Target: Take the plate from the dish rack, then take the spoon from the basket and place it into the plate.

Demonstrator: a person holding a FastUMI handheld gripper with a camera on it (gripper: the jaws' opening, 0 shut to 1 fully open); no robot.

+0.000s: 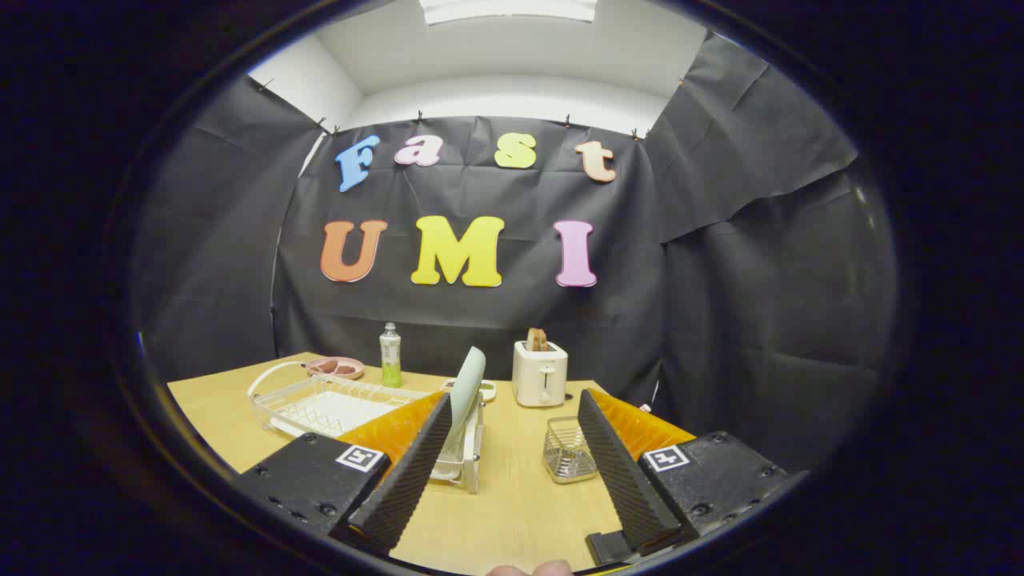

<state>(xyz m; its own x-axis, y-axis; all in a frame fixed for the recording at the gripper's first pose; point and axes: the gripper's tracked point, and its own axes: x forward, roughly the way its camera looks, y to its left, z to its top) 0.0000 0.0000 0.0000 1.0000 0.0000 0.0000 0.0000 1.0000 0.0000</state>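
Observation:
A pale green plate stands on edge in a small white dish rack on the wooden table. It is just ahead of my left finger and partly hidden behind it. A small wire mesh basket sits on the table against the inner side of my right finger; I cannot make out what it holds. My gripper is open, its fingers spread wide with only bare table between them.
A large white wire drainer tray lies left of the plate. Behind it are a pink dish and a green bottle. A white toaster with bread stands beyond the fingers. A person's fingertips show below.

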